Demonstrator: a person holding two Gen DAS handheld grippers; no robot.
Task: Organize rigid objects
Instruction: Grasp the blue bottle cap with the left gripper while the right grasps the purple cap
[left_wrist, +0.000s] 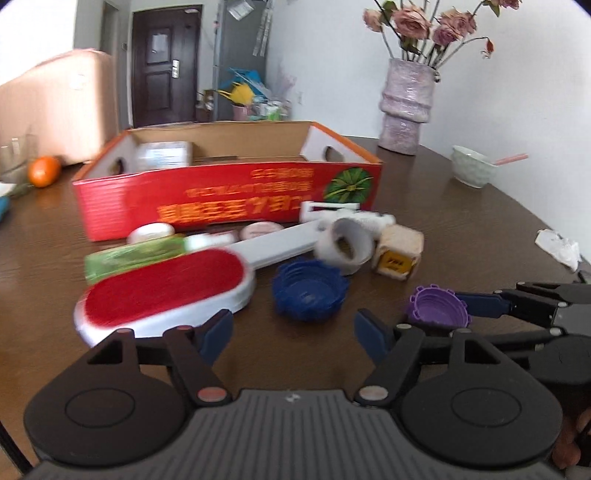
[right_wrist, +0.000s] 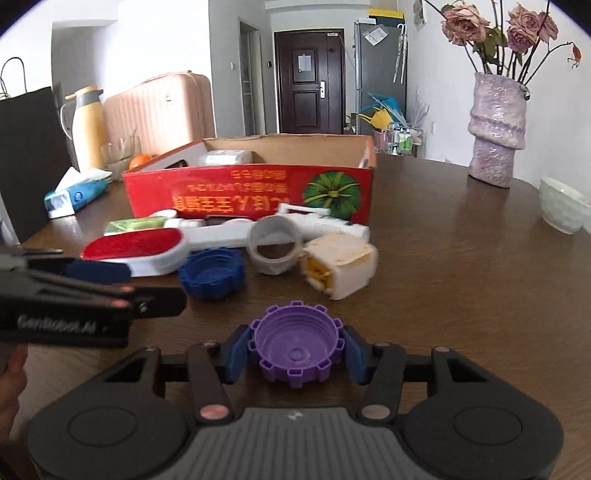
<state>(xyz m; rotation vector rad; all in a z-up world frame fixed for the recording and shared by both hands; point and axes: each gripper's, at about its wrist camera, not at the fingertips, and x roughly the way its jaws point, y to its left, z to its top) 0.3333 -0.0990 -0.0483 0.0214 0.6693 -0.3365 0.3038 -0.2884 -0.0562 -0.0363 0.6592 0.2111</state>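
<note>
right fingers (right_wrist: 295, 354) pinch purple cap (right_wrist: 295, 350) on table (right_wrist: 461, 295) | left fingers (left_wrist: 291, 332) spread wide, holding nothing | blue cap (left_wrist: 309, 290) just beyond them | red box (left_wrist: 229, 192) far

Dark wood tabletop (right_wrist: 461, 288) carries a lilac vase (right_wrist: 496, 131) of dried roses (right_wrist: 517, 29), pale bowl (right_wrist: 561, 205), tissue pack (right_wrist: 75, 197), orange (left_wrist: 44, 171), crumpled paper (left_wrist: 559, 248). Behind: yellow thermos (right_wrist: 86, 127), pink suitcase (right_wrist: 159, 110), black bag (right_wrist: 31, 158), dark door (right_wrist: 308, 83).

We cannot read the blurred print on the red box (left_wrist: 229, 199), and its wall hides 1 white packet (right_wrist: 225, 158) partly.
</note>
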